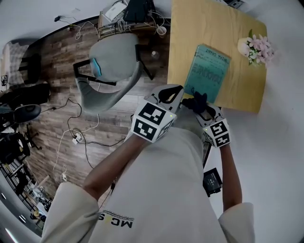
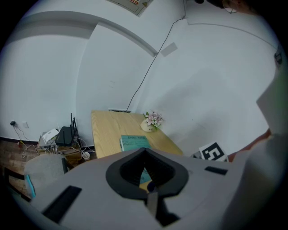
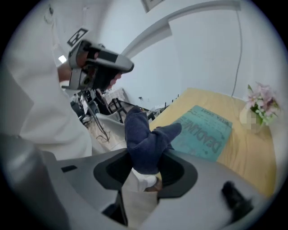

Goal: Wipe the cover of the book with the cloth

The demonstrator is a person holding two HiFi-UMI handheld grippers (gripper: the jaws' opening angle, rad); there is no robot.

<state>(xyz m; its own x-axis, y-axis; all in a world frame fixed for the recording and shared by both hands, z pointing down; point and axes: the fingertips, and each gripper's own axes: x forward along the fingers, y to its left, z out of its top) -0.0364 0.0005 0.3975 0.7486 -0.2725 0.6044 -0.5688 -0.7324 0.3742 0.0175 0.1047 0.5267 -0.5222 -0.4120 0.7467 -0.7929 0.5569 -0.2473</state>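
A teal book [image 1: 207, 71] lies flat on the wooden table [image 1: 199, 23], cover up. In the right gripper view the book [image 3: 204, 132] sits just ahead of the jaws. My right gripper [image 1: 202, 107] is shut on a dark blue cloth [image 1: 197, 101], held over the table's near edge at the book's near end. The cloth [image 3: 146, 134] bunches up out of my right gripper [image 3: 148, 155]. My left gripper [image 1: 173, 91] hovers beside it to the left, off the table's edge. In its own view the left gripper [image 2: 145, 152] looks shut and holds nothing, with the book [image 2: 134, 142] beyond.
A small vase of pink flowers [image 1: 256, 46] stands on the table's far right corner. A grey chair [image 1: 111, 71] sits left of the table on the wooden floor, with cables [image 1: 76, 137] and electronics [image 1: 128, 12] around. A white wall borders the table's right side.
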